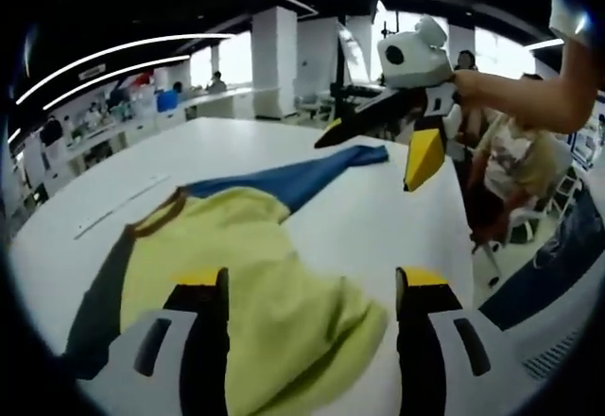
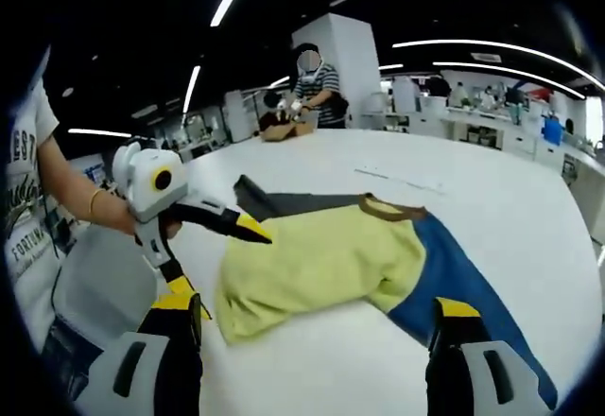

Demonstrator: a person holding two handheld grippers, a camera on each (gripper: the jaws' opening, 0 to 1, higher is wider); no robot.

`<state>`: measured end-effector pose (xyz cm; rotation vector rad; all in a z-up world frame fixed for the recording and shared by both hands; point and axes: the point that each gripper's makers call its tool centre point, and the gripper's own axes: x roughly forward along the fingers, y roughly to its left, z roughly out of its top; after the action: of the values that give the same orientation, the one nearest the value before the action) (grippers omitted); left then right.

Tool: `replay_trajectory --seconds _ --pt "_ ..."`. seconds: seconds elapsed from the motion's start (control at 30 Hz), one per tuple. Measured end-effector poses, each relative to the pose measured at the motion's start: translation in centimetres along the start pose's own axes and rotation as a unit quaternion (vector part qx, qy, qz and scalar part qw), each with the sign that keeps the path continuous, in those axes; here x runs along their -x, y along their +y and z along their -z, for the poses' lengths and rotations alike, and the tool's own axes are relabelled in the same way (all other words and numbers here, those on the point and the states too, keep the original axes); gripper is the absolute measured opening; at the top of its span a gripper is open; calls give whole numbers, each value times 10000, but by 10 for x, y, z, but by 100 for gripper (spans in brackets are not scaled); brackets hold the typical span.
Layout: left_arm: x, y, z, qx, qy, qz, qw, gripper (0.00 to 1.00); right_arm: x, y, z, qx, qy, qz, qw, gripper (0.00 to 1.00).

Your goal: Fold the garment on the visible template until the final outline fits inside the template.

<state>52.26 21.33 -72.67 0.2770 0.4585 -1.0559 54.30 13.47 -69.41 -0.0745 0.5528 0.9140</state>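
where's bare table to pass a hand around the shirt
Bare table lies beyond the shirt past its collar, and along the blue sleeve. Crowded at the yellow hem, where the left gripper and right gripper sit.

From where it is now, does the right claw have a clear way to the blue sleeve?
Probably yes. The right claw stands open above bare table, with the blue sleeve just ahead between its jaws and nothing lying across it.
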Motion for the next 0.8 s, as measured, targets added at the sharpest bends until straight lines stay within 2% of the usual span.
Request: replay_trajectory --seconds 0.2,0.3,0.47,0.5,0.67,0.8 --pt "-7 -18 7 -364 187 290 9987 52 6 5 5 -69 -60 -9 10000 99" --pt "-10 -24 10 -329 236 435 9982 45 8 6 8 -83 -59 24 9999 99" --pt "-18 -32 19 -595 464 512 9958 43 11 10 7 -210 -204 19 9996 99" --pt "-20 -32 24 -756 599 509 9940 44 11 11 7 -218 -228 3 9995 99" --pt "-24 -34 36 -1091 881 538 9887 40 11 12 9 -255 -227 7 9994 97" --pt "-26 -32 42 -1095 985 515 9878 35 13 12 9 -321 -270 39 9991 96"
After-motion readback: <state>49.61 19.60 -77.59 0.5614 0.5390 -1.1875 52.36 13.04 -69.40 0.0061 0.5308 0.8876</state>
